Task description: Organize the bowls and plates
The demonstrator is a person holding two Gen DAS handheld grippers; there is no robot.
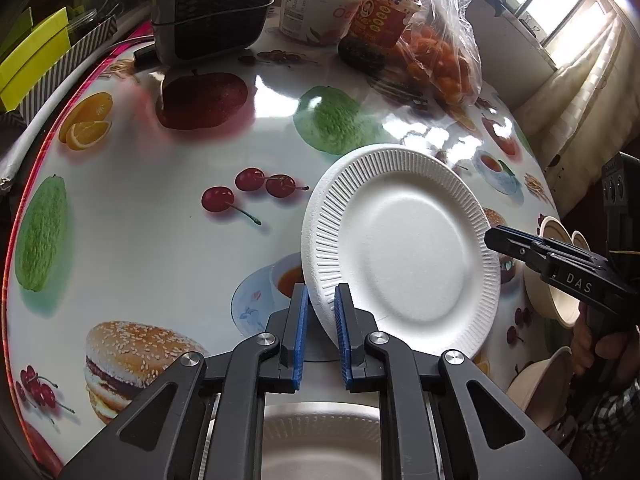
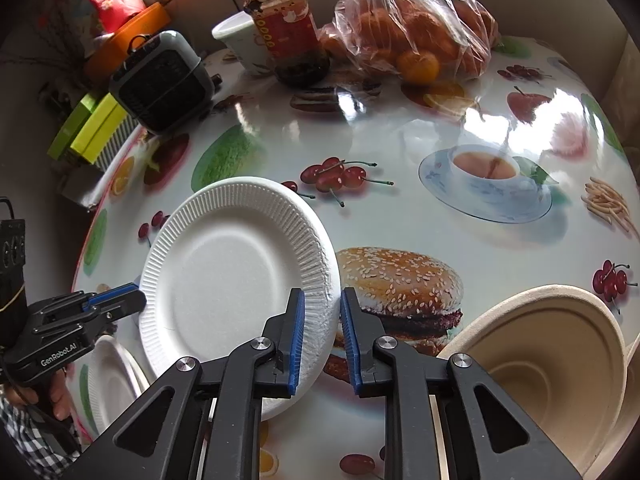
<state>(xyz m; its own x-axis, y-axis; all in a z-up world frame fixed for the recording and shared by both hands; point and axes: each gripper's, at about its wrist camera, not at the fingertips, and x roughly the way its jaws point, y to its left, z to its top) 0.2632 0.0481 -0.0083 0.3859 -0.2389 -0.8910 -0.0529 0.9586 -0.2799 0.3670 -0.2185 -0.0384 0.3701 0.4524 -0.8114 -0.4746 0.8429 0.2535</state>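
Both grippers hold one white paper plate (image 1: 404,248) by opposite edges of its rim, tilted above the fruit-printed worktop (image 1: 160,160). The left gripper (image 1: 321,304) has narrow jaws pressed on the near rim, and the right gripper (image 2: 322,308) likewise. A second white plate (image 1: 320,440) lies below, and beige bowls (image 2: 560,360) stand beside.

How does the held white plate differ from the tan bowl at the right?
The white plate is flat with a ribbed rim; the tan bowl is deep and smooth-walled. The plate is pinched at opposite edges by the left gripper and the right gripper; no gripper holds the bowl. Both look disposable.
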